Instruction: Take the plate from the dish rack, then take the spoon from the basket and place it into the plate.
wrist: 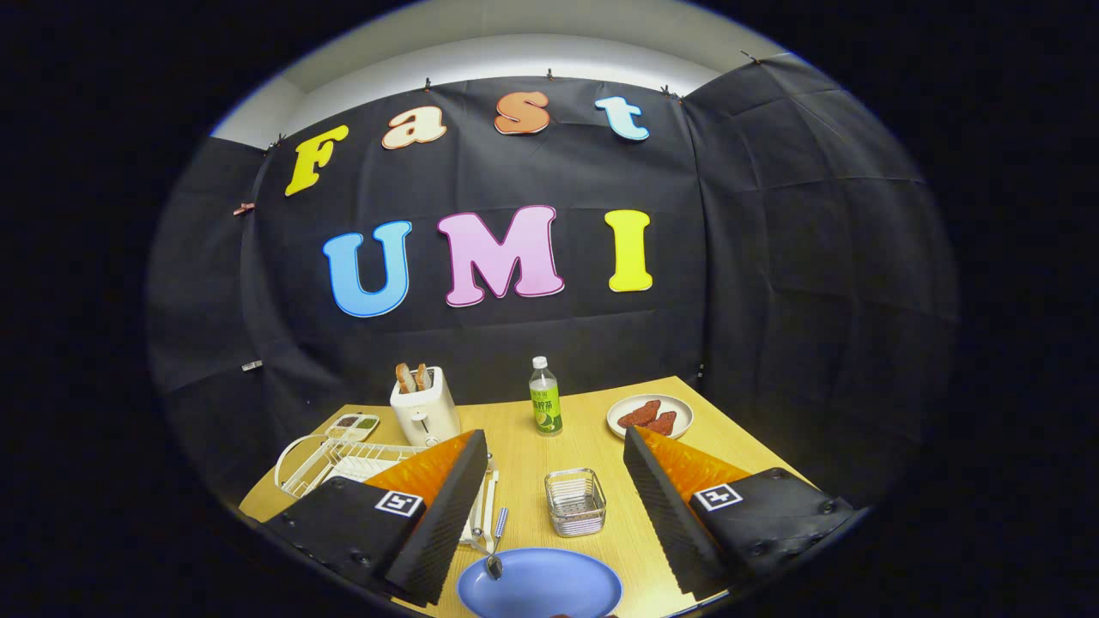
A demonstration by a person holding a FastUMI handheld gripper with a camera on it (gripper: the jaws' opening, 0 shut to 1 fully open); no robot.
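**A:** So where's this at? The blue plate [539, 585] is flat on the table [592, 429], right between the tongs [549, 515] at their near end. The spoon [495, 549] has its bowl resting on the plate's far-left part and its blue handle sticking out over the rim toward the dish rack [335, 455]. Looks basically done to me.

**B:** Yeah, I'd call it placed, or near enough. The tongs are spread wide with nothing in them, one finger on each side of the plate. The little metal basket [575, 502] sits just beyond the plate and looks empty from here.

**A:** If you had to regrab the spoon, where?

**B:** The handle, mid-length, where it overhangs the plate rim. It's thin, light and stiff, and the shiny bowl end would probably slip between the pads. With the handle hanging off the edge it could tip out if nudged.

**A:** And the plate?

**B:** Probably hard plastic or glazed, I can't tell which. Smooth anyway, so pinch the rim and don't let it slide.

**A:** Other stuff around?

**B:** Beyond the plate there's a green-labelled bottle [544, 396]. A toaster [424, 410] stands off to the bottle's left, and a white plate of food [650, 415] to its right. All well clear.
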